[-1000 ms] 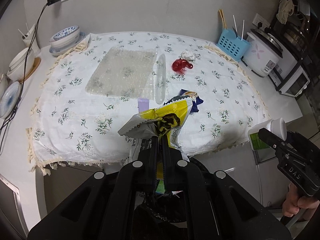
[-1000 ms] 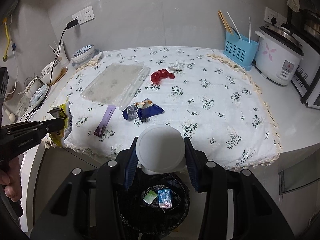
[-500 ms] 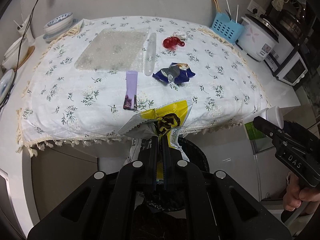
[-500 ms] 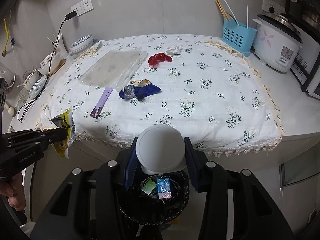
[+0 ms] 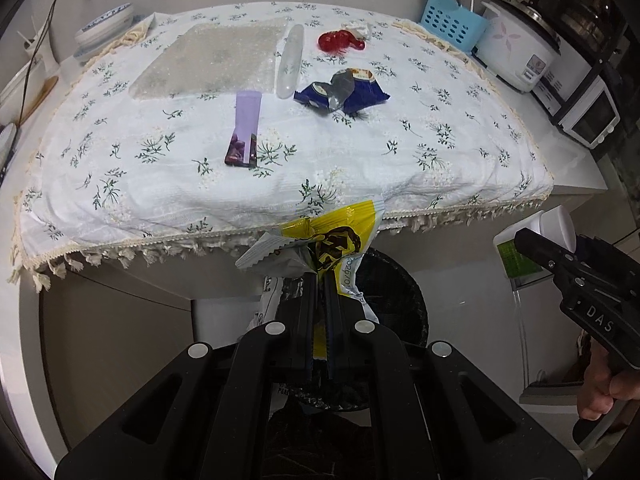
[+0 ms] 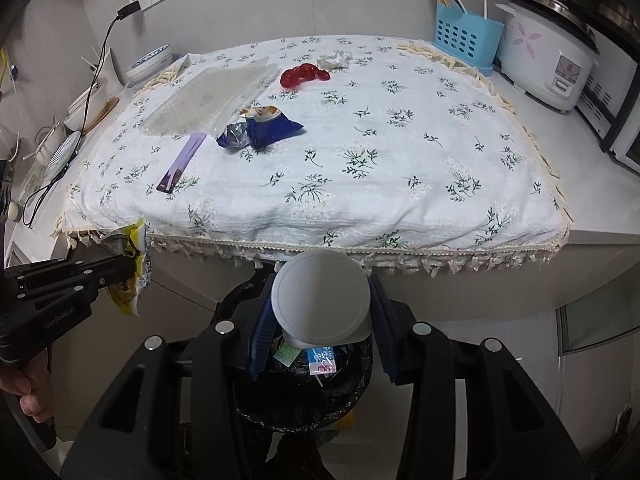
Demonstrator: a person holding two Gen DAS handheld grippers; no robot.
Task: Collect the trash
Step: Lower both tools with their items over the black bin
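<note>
At the bottom centre of the right wrist view the black-lined bin (image 6: 304, 392) gaped below the right gripper (image 6: 320, 300), whose jaws pinched a smooth white plastic cup (image 6: 320, 292). Rigid and round, it would likely drop cleanly. The left gripper (image 5: 319, 300) was pressed together on a crinkly yellow foil snack wrapper (image 5: 336, 240), low in its view's centre; light and flat, it might flutter past the rim if let go off-centre.
</note>
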